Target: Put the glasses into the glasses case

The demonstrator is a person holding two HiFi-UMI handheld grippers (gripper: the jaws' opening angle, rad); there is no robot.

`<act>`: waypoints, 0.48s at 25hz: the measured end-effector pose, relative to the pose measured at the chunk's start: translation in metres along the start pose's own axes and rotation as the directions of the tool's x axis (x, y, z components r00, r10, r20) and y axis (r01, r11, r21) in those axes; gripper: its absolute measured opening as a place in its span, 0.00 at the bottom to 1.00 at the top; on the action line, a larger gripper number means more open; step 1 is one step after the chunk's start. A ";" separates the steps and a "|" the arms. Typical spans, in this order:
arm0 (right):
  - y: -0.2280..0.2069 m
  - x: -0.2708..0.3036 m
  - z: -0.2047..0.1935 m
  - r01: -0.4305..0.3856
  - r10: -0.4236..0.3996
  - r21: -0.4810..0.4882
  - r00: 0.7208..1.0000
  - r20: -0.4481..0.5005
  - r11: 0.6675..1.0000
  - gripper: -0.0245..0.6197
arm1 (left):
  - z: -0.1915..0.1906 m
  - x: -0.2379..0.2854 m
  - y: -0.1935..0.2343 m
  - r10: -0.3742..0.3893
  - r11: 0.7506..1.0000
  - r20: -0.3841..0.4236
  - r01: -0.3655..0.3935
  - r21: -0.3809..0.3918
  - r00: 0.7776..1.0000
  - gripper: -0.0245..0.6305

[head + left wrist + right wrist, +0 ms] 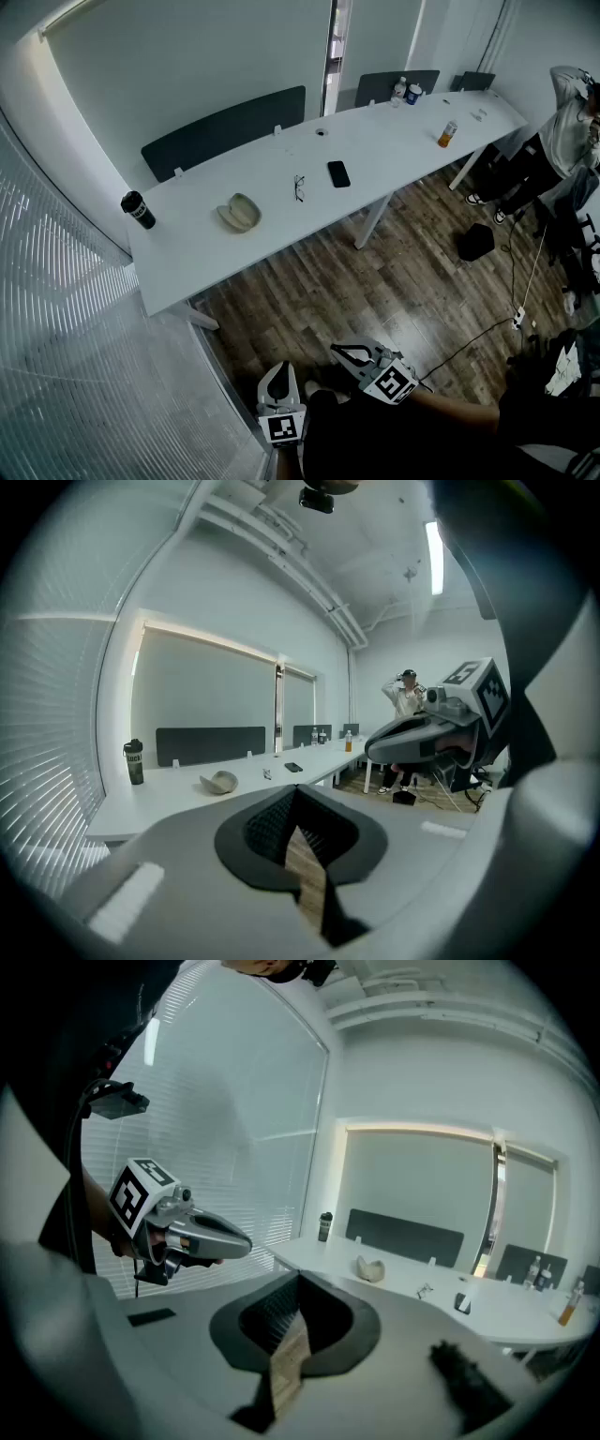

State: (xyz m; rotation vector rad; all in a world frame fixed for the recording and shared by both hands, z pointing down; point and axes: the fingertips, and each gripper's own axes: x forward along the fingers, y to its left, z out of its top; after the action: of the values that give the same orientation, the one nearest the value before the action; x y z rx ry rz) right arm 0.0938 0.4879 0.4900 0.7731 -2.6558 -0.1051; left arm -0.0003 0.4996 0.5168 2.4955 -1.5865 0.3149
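Wooden floor [394,272]: under us, short of the table.
Left gripper [278,370]: we hold it low, jaws together, nothing between them.
Right gripper [339,351]: just beside it, jaws closed, empty.
Table [394,141]: white, well ahead of our grippers.
Case [239,213]: open on the table.
Glasses [298,187]: on the table, right of the case, apart from it.
Phone [338,173]: right of the glasses.

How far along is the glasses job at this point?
Nothing done yet: the glasses lie on the table beside the case, which looks open. Nothing in hand: left gripper and right gripper are shut, empty, away from the table. Still to do: approach, grasp glasses, set them inside.
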 end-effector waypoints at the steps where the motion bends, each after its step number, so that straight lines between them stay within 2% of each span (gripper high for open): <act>1: -0.006 0.000 -0.003 0.007 -0.007 0.022 1.000 -0.010 1.000 0.05 | -0.001 0.001 0.001 0.002 1.000 -0.009 -0.002 -0.004 1.000 0.05; 7: -0.047 0.025 -0.025 0.026 -0.024 0.107 0.999 -0.026 0.994 0.05 | 0.000 0.036 0.014 0.007 1.000 -0.025 -0.007 0.027 1.000 0.05; 12: -0.100 0.050 -0.015 0.031 -0.039 0.128 0.998 0.058 0.991 0.05 | 0.014 0.071 0.024 0.038 0.999 -0.022 -0.038 0.017 0.999 0.05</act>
State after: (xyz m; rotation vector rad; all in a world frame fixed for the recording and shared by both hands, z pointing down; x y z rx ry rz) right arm 0.1106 0.3774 0.5034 0.8699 -2.7281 0.0325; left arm 0.0083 0.4239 0.5228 2.4674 -1.6314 0.3607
